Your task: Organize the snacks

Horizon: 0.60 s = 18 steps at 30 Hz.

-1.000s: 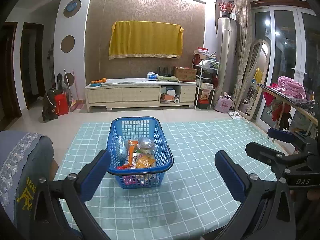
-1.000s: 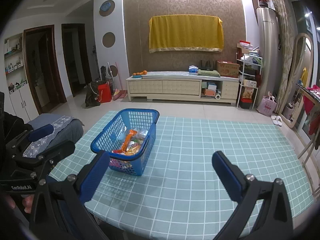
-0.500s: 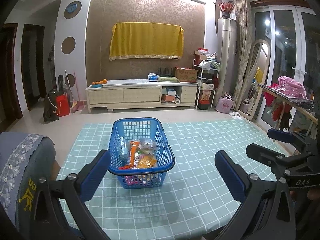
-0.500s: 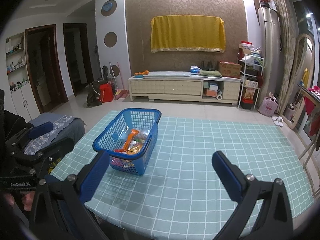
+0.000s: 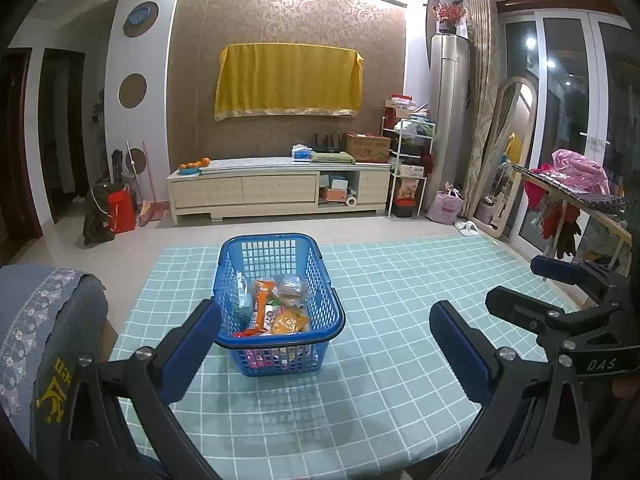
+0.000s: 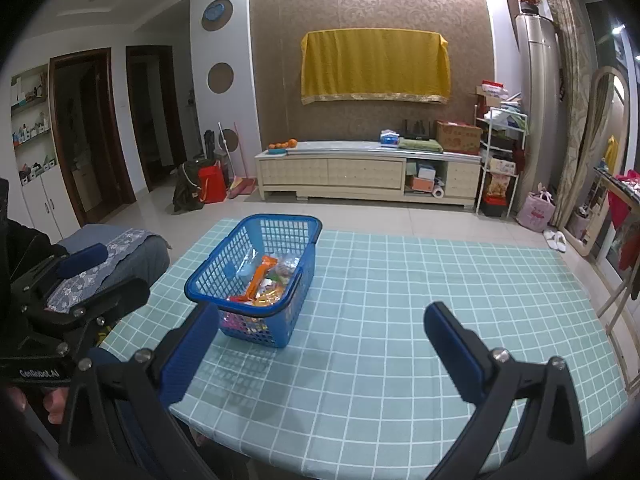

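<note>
We take the blue basket (image 5: 276,304) as our landmark and read across from its left. To the left of the basket, beyond the desk (image 5: 400,280) edge, a chair back under a grey embroidered cover (image 5: 44,320) shows. The left tongs (image 5: 326,350) hang just on the near side of the basket, blue pads spread wide, nothing between them; the left-hand pad overlaps the basket's near left corner in the left wrist view, though we cannot tell whether it touches.

Inside the basket lie the snacks (image 5: 276,304): an orange packet (image 6: 260,276) propped along the middle, a clear bag behind it, a yellow-orange bag nearer us, and more wrappers showing through the mesh at the bottom. They are heaped loosely, not sorted.

To the right of the basket the checked cloth carries nothing we can see. The right tongs (image 6: 320,344) hover over that stretch, near the front edge, also wide apart and holding nothing.

As for progress, we judge it open: every snack we can see sits in the basket and none on the desk. That fits snacks already gathered in, and equally snacks waiting to be taken out and arranged.
</note>
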{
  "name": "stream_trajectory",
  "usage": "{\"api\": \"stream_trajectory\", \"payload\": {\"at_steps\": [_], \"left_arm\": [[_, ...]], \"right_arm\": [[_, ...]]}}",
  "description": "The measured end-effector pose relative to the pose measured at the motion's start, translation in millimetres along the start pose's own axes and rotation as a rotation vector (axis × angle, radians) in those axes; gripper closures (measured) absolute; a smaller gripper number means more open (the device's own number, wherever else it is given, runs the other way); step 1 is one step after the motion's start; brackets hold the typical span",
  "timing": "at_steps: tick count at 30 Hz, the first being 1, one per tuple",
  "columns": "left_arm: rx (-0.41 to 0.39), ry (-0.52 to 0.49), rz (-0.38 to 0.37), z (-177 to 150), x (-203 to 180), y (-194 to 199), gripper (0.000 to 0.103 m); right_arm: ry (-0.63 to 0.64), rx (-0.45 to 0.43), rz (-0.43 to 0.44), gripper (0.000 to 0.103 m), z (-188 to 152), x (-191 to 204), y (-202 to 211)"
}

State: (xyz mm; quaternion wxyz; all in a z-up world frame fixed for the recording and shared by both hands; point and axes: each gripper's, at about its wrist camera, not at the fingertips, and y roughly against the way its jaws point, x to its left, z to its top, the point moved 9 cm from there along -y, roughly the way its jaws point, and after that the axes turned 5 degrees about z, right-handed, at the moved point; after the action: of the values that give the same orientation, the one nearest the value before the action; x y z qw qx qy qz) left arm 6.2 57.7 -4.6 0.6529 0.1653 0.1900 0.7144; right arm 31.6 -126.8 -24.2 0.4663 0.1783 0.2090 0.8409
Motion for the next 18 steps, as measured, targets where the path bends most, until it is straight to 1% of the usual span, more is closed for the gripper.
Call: {"api": "stream_trajectory", "payload": {"at_steps": [18], "left_arm": [[0.008, 0.004, 0.003, -2.9, -0.8, -0.4, 0.0]], "right_arm": [[-0.003, -0.005, -0.003, 0.0, -1.8, 2.0, 0.7]]}}
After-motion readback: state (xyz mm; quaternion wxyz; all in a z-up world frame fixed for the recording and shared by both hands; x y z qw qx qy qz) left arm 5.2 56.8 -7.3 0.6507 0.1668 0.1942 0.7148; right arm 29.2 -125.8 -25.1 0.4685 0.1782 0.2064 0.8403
